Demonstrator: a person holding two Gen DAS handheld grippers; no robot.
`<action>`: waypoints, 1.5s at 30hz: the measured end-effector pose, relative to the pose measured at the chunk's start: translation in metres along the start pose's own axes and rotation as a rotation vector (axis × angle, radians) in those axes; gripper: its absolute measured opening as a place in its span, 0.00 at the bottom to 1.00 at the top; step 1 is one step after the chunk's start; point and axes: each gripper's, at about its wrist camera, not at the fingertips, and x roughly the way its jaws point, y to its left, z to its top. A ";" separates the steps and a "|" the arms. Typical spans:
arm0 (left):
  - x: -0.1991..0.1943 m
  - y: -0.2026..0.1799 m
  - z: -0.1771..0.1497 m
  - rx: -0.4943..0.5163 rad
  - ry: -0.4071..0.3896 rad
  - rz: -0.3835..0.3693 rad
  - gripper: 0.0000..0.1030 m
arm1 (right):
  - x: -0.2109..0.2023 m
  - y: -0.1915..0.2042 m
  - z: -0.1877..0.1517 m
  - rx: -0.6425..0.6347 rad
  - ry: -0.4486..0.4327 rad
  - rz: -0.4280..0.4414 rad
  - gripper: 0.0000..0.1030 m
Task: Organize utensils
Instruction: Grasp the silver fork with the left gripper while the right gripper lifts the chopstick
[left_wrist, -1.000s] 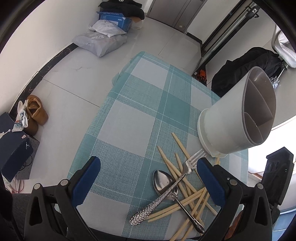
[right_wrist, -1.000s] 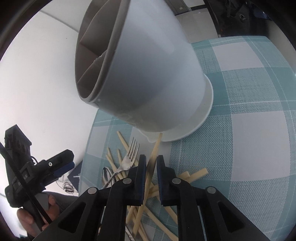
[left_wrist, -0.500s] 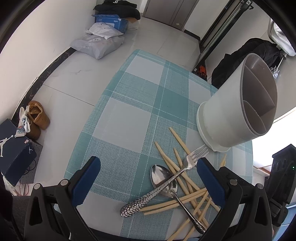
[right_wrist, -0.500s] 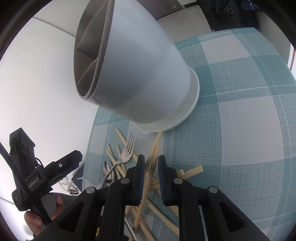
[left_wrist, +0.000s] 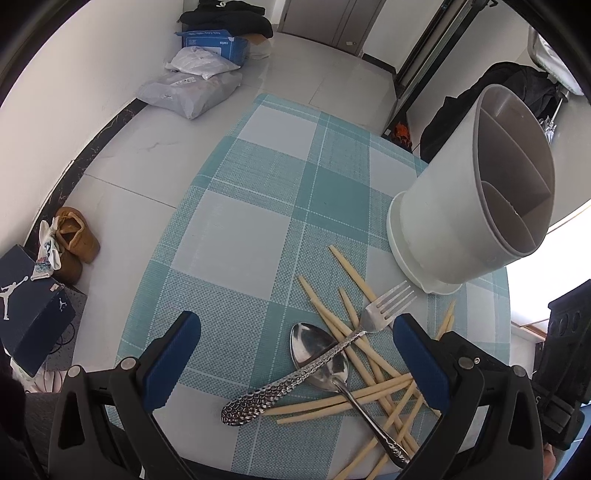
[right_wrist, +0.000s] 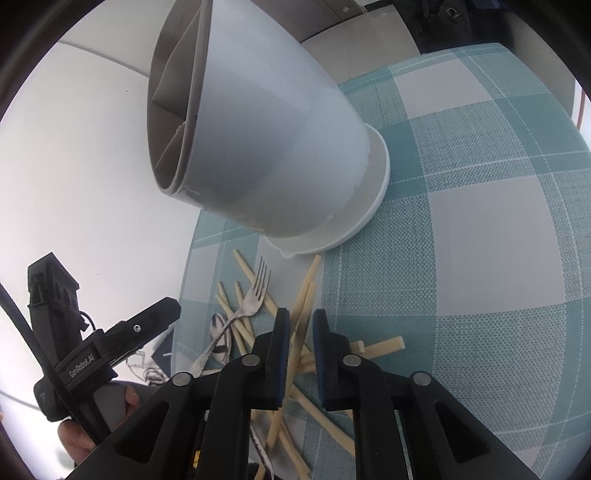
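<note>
1. The left gripper (left_wrist: 291, 363) hovers low over the near end of the table, its blue-padded jaws spread wide apart with nothing between them.
2. The right gripper (right_wrist: 300, 343) has its jaws drawn close together around a pale chopstick (right_wrist: 303, 306); the stick runs up between the pads towards the holder's base. Whether the pads press firmly on it or merely flank it cannot be told for certain, though the gap is narrow and the stick sits inside it.
3. The utensil holder (left_wrist: 476, 195) is a white cylinder with grey inner dividers splitting it into compartments. It stands on a white saucer-like base (right_wrist: 354, 221) at the far right of the checked teal tablecloth (left_wrist: 258, 206), and no utensil shows inside it.
4. The loose chopsticks (left_wrist: 354, 354) lie in a crossed heap on the cloth just in front of the holder, some fanned towards it and some lying across.
5. A fork (left_wrist: 384, 308) with a hammered-pattern handle rests diagonally on top of the heap, its tines pointing at the holder's base.
6. A spoon (left_wrist: 319, 349) lies bowl-up beneath the fork's handle, its own handle running towards the near table edge.
7. On the floor beyond the table sit grey parcel bags (left_wrist: 192, 86), a blue carton (left_wrist: 214, 42), brown shoes (left_wrist: 75, 240) and a dark shoebox (left_wrist: 29, 306).
</note>
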 end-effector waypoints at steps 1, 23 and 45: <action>0.000 0.000 0.000 0.002 0.000 0.000 0.99 | 0.000 0.001 0.000 -0.001 -0.001 0.005 0.07; 0.013 -0.059 -0.006 0.467 0.026 0.095 0.92 | -0.073 -0.012 0.022 0.010 -0.268 0.001 0.04; 0.042 -0.081 0.007 0.468 0.103 0.025 0.15 | -0.118 -0.012 0.019 -0.037 -0.383 0.033 0.04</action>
